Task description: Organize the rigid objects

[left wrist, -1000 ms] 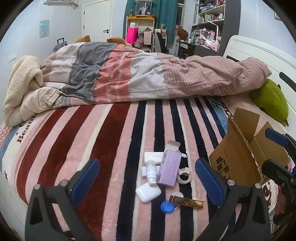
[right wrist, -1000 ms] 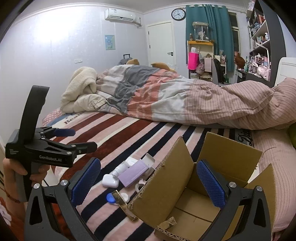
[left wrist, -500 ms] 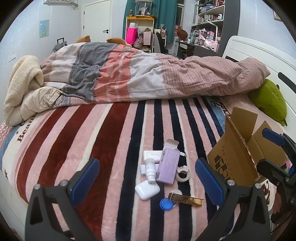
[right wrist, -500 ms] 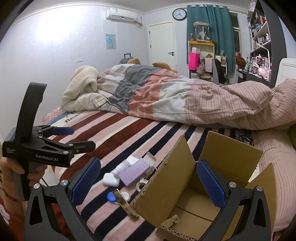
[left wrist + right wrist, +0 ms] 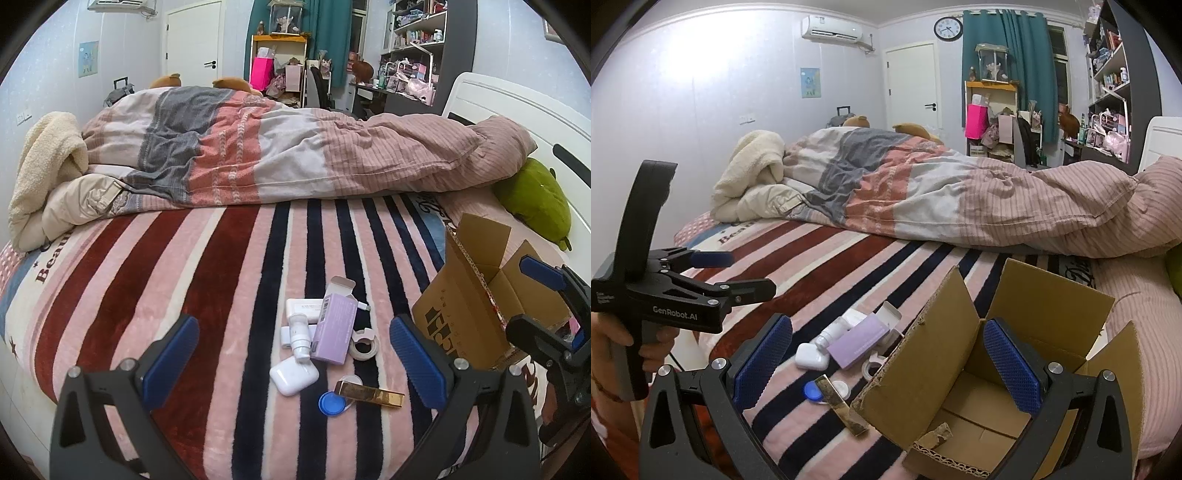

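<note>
while both grippers are held above the striped blanket (image 5: 221, 295), nothing is gripped by either. the left gripper (image 5: 295, 354) is seen with its blue pads spread wide, and the small pile of items is framed between them from its own camera. the right gripper (image 5: 886, 354) is likewise spread wide, one pad over the blanket and the other over the open box (image 5: 979, 387).

the pile is laid on the blanket just beside the box, on its left side as seen from the left wrist. a purple carton (image 5: 334, 334) with an open flap is placed at the middle, resting partly on a flat white box (image 5: 303, 306). a small white tube (image 5: 300, 338) is laid against the carton's left side, its cap touching a white earbud case (image 5: 293, 376). a tape roll (image 5: 365, 342) is set just right of the carton. nearer the camera, a gold bar (image 5: 369, 394) is laid across a clear round lid (image 5: 349, 380), with a blue cap (image 5: 330, 404) touching it.

the box is stood upright with its flaps raised, and its inside is shown bare in the right wrist view, a torn edge at the near flap. the left gripper's handle is held by a hand (image 5: 613, 347) at the left edge of that view. a rumpled duvet (image 5: 295, 147) is heaped behind, and a green plush (image 5: 535, 199) is lying near the headboard.
</note>
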`<state>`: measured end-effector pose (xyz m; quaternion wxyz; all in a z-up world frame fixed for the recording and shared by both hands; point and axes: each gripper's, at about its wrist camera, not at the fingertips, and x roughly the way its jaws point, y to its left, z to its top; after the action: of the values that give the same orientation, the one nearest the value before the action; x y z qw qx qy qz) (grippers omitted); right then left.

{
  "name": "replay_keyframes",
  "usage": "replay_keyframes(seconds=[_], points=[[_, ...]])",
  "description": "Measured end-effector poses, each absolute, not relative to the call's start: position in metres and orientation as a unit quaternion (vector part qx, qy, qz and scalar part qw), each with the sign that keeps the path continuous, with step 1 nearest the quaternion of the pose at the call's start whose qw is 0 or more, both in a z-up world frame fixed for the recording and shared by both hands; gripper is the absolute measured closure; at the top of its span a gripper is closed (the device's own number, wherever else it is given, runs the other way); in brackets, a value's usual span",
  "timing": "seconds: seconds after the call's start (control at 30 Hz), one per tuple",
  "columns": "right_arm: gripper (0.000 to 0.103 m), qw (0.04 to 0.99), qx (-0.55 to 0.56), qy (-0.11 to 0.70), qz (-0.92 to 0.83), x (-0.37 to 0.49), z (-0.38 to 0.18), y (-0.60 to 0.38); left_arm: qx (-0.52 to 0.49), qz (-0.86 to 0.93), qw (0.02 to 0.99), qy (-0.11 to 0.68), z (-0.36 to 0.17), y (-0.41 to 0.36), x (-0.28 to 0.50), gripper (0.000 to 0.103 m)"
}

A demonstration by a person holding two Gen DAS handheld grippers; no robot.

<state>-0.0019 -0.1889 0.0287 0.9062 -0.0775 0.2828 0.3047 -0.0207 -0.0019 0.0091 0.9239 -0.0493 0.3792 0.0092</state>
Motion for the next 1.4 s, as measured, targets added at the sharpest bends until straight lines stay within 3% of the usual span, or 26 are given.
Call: replay_keyframes(seconds=[0.77, 0.9, 1.03, 1.2, 1.4], points=[[0.001, 0.908, -0.117, 0.269, 0.298, -0.011, 0.036, -0.176, -0.067, 0.003, 0.93, 0.361, 0.007, 0.023, -0.032, 0.001], [0.017, 0.897, -0.161, 0.254, 0.323, -0.022, 0.044, -0.148, -0.068, -0.007, 0.929, 0.365, -0.002, 0.047, -0.034, 0.001], [0.041, 0.867, -0.218, 0.264, 0.362, -0.029, 0.033, -0.107, -0.055, -0.004, 0.927, 0.371, -0.016, 0.062, -0.037, 0.001], [0.061, 0.793, -0.273, 0.374, 0.396, -0.014, -0.03, -0.062, -0.06, -0.018, 0.922, 0.382, -0.036, 0.074, -0.041, 0.001], [0.066, 0.726, -0.362, 0.471, 0.345, 0.002, -0.101, -0.058, -0.072, -0.023, 0.92, 0.385, -0.054, 0.082, -0.052, 0.001]])
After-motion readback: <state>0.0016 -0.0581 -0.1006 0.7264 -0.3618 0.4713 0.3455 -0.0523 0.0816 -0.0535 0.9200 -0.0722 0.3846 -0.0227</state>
